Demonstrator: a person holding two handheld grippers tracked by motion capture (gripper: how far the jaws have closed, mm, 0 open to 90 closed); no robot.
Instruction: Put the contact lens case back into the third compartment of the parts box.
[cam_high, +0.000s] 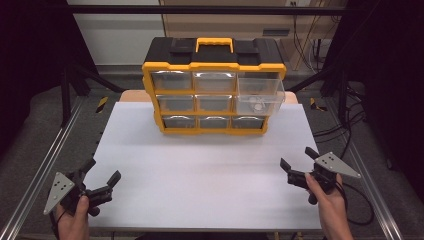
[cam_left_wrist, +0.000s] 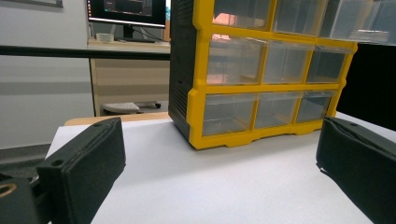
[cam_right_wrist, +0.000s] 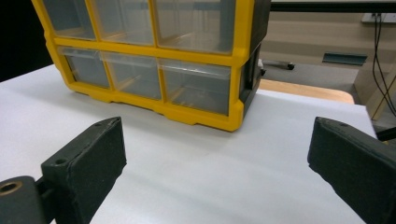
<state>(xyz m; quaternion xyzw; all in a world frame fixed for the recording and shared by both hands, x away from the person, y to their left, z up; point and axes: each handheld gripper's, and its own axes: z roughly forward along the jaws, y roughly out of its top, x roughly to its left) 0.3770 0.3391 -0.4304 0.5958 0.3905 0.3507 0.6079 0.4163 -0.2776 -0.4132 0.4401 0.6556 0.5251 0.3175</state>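
Note:
A yellow and black drawer cabinet (cam_high: 214, 85) (cam_left_wrist: 261, 70) (cam_right_wrist: 154, 56) with clear drawers stands at the far middle of the white table (cam_high: 200, 170). Its top right drawer (cam_high: 259, 95) is pulled out, with small white pieces inside. My left gripper (cam_high: 102, 175) (cam_left_wrist: 219, 172) is open near the table's front left corner, held in a hand, nothing between its jaws. My right gripper (cam_high: 299, 159) (cam_right_wrist: 217, 172) is open at the front right, also empty, pointing toward the cabinet.
Metal frame rails (cam_high: 45, 165) run along both sides of the table. Cables (cam_high: 350, 130) lie on the floor to the right. A desk with a monitor (cam_left_wrist: 126, 11) stands behind the cabinet in the left gripper view. Bare white tabletop lies between grippers and cabinet.

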